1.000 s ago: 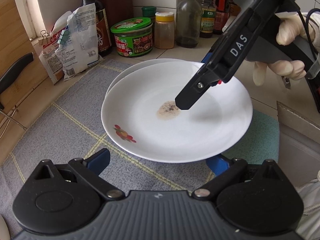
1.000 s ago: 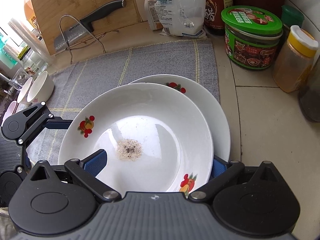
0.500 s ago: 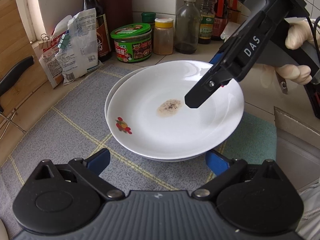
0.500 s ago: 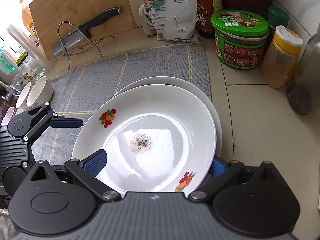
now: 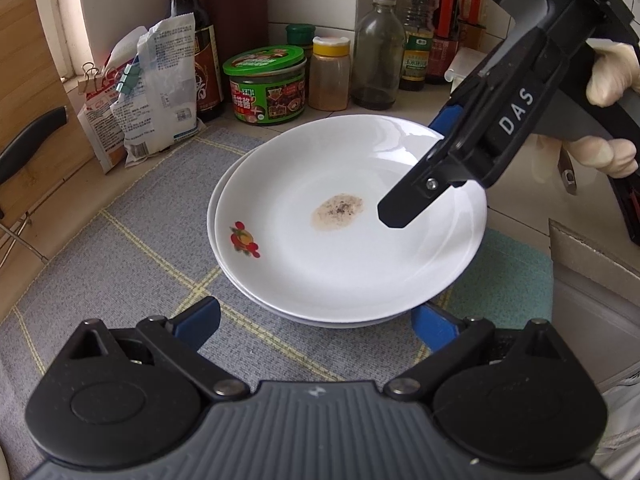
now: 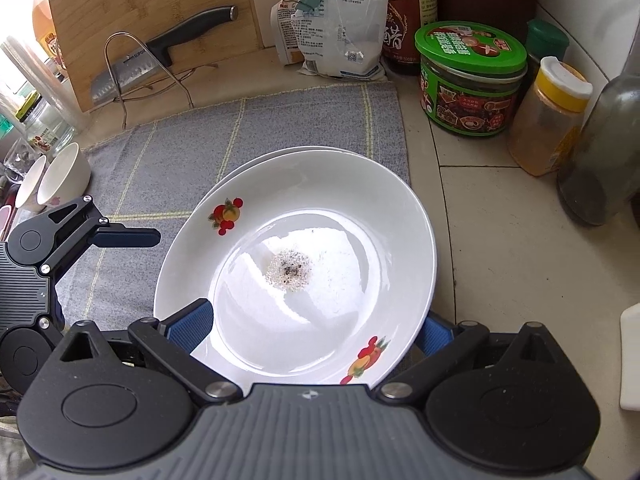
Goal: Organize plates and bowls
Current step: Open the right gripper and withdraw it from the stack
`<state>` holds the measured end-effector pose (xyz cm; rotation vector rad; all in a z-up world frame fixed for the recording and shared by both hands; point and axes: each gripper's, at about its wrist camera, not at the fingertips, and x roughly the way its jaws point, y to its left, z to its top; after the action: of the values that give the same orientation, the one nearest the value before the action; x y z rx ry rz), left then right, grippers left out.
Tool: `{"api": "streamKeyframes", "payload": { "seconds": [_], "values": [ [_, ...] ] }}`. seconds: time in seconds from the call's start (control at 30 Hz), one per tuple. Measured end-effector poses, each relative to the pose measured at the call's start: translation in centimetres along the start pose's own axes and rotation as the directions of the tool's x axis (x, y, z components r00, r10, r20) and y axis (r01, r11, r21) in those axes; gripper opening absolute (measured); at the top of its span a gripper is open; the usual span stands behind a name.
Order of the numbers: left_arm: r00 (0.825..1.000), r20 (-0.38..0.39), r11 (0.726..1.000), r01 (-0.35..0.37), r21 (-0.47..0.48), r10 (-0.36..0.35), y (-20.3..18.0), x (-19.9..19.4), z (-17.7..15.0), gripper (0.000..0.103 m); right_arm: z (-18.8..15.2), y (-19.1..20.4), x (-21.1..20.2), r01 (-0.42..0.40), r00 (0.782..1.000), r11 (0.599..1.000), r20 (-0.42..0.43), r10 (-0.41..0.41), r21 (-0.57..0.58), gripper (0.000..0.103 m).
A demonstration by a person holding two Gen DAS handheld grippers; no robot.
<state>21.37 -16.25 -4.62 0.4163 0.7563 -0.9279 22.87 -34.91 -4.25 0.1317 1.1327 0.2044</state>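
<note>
Right claw (image 6: 312,322) is gripping the top plate (image 6: 320,264), nesting it onto the lower plate (image 5: 214,216). Left claw (image 5: 316,320) is idling, spread apart. Next: release, retreat clear.

Tiled counter (image 6: 496,240) w/ grey checked mat (image 6: 240,136) spread on it. On mat: lower plate (image 5: 214,216), stacked under a soiled one. Directly on counter by back wall: green-lid jar (image 6: 470,80), yellow-cap spice jar (image 6: 548,120), soy sauce btl (image 5: 196,44), clipped bags (image 5: 156,92), wood cutting board (image 6: 160,28). Teal cloth (image 5: 504,280) at mat's right edge.
</note>
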Motion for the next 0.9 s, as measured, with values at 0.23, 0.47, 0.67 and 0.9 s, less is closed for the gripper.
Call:
{"api": "streamKeyframes", "payload": {
  "seconds": [0.23,0.47,0.67,0.9],
  "values": [
    [1.000,0.009,1.000,-0.003,0.012,0.003,-0.2,-0.2,0.0,0.101,0.0,0.4,0.1,0.035,0.999,0.999,-0.020,-0.035,-0.013,0.103],
    [1.000,0.014,1.000,-0.013,0.009,0.013,-0.1,-0.2,0.1,0.101,0.0,0.6,0.0,0.058,0.998,0.998,-0.026,-0.058,-0.019,0.103],
    [1.000,0.018,0.999,-0.018,0.027,0.018,-0.2,-0.1,0.1,0.101,-0.4,0.6,0.1,0.066,0.997,0.998,-0.036,-0.066,-0.020,0.103],
    [0.996,0.084,1.000,-0.006,-0.027,0.009,0.2,-1.3,0.1,0.102,-0.9,1.6,-0.8,0.134,0.991,0.985,0.024,-0.132,-0.107,0.103]
  ]
}}
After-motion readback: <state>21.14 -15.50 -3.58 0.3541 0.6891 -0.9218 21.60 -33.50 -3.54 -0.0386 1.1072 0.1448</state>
